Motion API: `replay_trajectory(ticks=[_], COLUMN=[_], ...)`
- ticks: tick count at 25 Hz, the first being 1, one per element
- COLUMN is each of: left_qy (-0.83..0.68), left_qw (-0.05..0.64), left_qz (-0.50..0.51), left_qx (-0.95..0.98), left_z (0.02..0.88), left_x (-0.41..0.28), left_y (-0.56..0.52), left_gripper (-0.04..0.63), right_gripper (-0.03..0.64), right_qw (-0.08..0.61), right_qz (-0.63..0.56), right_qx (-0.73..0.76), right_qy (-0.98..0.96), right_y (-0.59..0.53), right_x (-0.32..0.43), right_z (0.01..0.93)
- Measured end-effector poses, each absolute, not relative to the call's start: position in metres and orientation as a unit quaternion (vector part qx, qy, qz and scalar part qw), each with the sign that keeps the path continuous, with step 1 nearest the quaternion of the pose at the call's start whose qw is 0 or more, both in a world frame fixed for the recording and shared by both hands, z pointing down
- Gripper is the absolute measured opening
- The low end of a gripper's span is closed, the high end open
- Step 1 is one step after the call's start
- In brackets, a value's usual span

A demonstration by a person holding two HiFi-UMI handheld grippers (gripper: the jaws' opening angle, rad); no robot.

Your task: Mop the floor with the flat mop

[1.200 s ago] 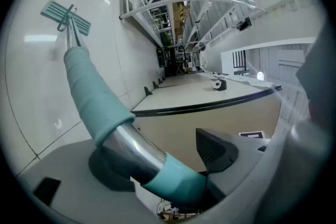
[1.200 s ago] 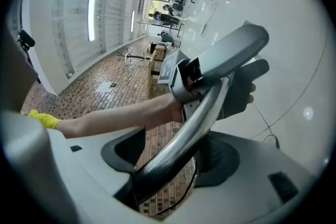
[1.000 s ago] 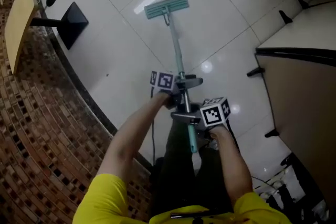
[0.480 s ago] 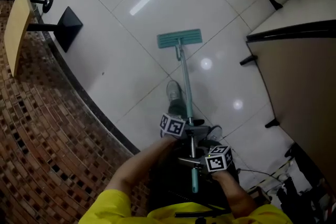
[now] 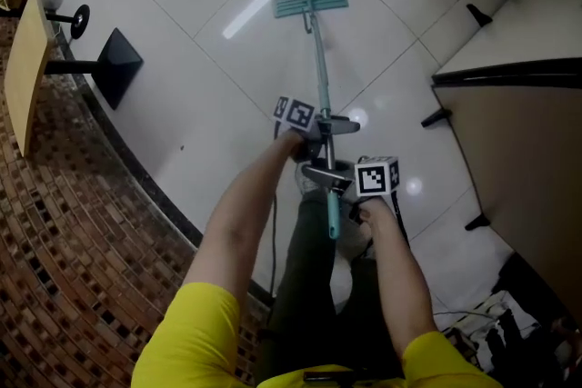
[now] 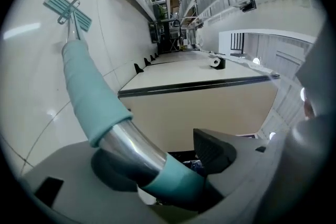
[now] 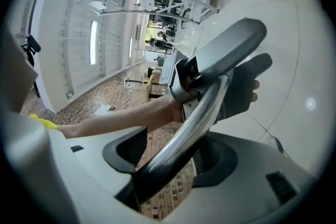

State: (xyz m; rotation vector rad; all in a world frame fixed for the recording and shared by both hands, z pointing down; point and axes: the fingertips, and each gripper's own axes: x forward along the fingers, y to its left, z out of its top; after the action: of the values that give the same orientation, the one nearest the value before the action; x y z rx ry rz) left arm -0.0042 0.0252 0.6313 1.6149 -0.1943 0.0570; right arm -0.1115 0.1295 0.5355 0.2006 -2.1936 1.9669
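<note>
The flat mop has a teal head (image 5: pixel 312 4) lying flat on the white tiled floor (image 5: pixel 209 95), far ahead. Its pole (image 5: pixel 321 77) slants back to my hands, metal with teal sleeves (image 6: pixel 89 86). My left gripper (image 5: pixel 320 124) holds the pole higher up. Its jaws are closing, and in the left gripper view (image 6: pixel 157 160) the pole lies across them against the pads. My right gripper (image 5: pixel 333 181) is clamped just below it, near the pole's teal end (image 5: pixel 333 227). In the right gripper view (image 7: pixel 173 157) the metal pole (image 7: pixel 205 113) runs between the dark pads.
A black square table base (image 5: pixel 116 66) and a wooden tabletop edge (image 5: pixel 20 59) stand at the left by the brick-patterned floor (image 5: pixel 55 223). A beige counter with a black rim (image 5: pixel 518 150) fills the right. Cables (image 5: pixel 482 323) lie at the lower right.
The mop head was drawn back toward my feet half a second ago and is now pushed far out again. Both grippers rose and moved forward with the pole.
</note>
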Motion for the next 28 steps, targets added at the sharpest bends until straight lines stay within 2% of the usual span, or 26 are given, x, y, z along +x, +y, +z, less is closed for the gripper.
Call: replay_trajectory(ticks=[3, 6, 14, 18, 23, 26, 28], left_qy=[-0.078, -0.068, -0.030, -0.014, 0.020, 0.039, 0.046], left_qw=[0.685, 0.691, 0.751, 0.767, 0.739, 0.722, 0.708], left_qz=[0.032, 0.028, 0.029, 0.066, 0.127, 0.152, 0.145], left_qx=[0.723, 0.719, 0.659, 0.639, 0.661, 0.674, 0.690], left_z=[0.632, 0.609, 0.528, 0.521, 0.558, 0.589, 0.605], left_x=[-0.013, -0.005, 0.079, 0.109, 0.123, 0.132, 0.137], left_y=[-0.005, 0.018, 0.292, 0.374, 0.328, 0.261, 0.198], left_gripper=[0.318, 0.310, 0.288, 0.284, 0.295, 0.295, 0.295], right_gripper=[0.270, 0.276, 0.296, 0.293, 0.282, 0.290, 0.291], right_qw=[0.088, 0.096, 0.145, 0.131, 0.111, 0.100, 0.062], right_qz=[0.658, 0.661, 0.718, 0.733, 0.712, 0.689, 0.676], right_qx=[0.077, 0.071, 0.046, 0.072, 0.125, 0.150, 0.171], right_qy=[-0.744, -0.741, -0.679, -0.663, -0.682, -0.702, -0.714], right_y=[0.100, 0.123, 0.388, 0.453, 0.398, 0.329, 0.265], right_x=[-0.123, -0.119, -0.051, -0.022, -0.011, -0.004, -0.001], right_z=[0.538, 0.515, 0.428, 0.417, 0.461, 0.497, 0.515])
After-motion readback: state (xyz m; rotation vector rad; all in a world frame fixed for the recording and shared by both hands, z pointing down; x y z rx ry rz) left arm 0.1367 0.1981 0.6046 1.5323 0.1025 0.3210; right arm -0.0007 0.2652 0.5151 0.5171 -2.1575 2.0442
